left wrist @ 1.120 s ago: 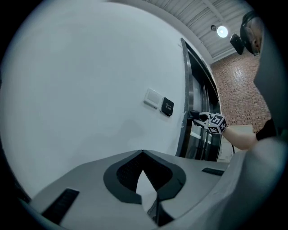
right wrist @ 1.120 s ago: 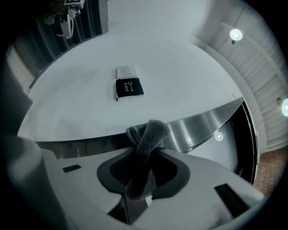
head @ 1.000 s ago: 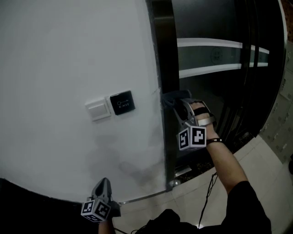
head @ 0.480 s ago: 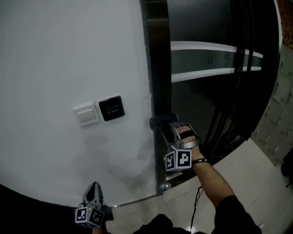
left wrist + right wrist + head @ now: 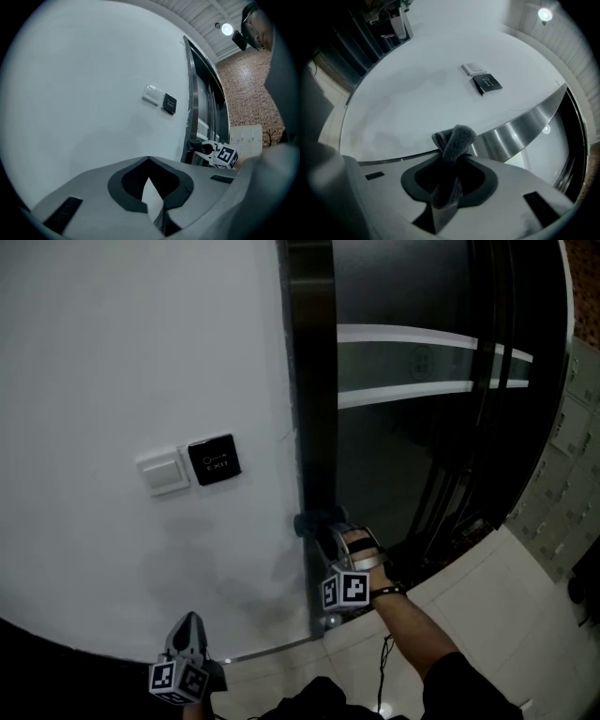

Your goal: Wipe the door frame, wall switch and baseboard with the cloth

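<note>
Left gripper (image 5: 190, 622): grey and tapering to a narrow tip.
Left marker cube (image 5: 178, 679): white faces, and there are the black square patterns.
Right gripper (image 5: 325, 532): same grey shell, darker toward the jaws.
Right marker cube (image 5: 345, 590): white, with bold black squares.
Shells up close: smooth light grey, a dark scalloped recess, small dark slots.
Right hand (image 5: 356, 549): a pale strap across it and a dark wristband.
Sleeve (image 5: 450, 681): dark, forearm left bare.
Cable (image 5: 382, 667): thin and dark.
</note>
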Tool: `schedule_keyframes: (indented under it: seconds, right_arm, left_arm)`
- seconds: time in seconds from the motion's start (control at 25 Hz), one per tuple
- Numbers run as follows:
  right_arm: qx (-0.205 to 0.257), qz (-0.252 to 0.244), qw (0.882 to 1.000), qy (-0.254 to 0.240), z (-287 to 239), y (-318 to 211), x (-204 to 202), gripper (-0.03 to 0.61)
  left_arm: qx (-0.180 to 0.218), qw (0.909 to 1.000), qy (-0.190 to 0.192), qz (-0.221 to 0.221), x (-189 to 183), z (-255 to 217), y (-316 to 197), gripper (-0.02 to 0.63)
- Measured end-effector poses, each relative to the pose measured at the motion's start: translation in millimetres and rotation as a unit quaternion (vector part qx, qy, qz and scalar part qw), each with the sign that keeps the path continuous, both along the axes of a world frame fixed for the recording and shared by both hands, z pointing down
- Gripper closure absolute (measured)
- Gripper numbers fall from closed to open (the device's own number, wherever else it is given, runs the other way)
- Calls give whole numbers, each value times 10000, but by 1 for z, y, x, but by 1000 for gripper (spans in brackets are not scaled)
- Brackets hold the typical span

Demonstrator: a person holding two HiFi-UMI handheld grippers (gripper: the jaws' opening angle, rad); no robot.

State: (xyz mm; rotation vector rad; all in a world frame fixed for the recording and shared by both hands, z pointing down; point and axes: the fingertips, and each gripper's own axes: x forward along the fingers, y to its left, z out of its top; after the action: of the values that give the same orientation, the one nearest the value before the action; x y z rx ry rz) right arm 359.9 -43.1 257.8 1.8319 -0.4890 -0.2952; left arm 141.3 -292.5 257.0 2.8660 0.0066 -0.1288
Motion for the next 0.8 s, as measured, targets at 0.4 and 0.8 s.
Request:
schedule_keyframes:
  seconds: [0.4, 0.8]
  right_arm:
    - [-69, -18, 9995, -307, 60, -3, 0, 488]
    - [-457, -43, 9965, -697, 126, -2, 1, 488]
  left_arm:
    - [-161, 9998, -81, 21, -2, 7, 10, 621]
    - [-145, 9997, -165, 59, -7, 14, 17, 621]
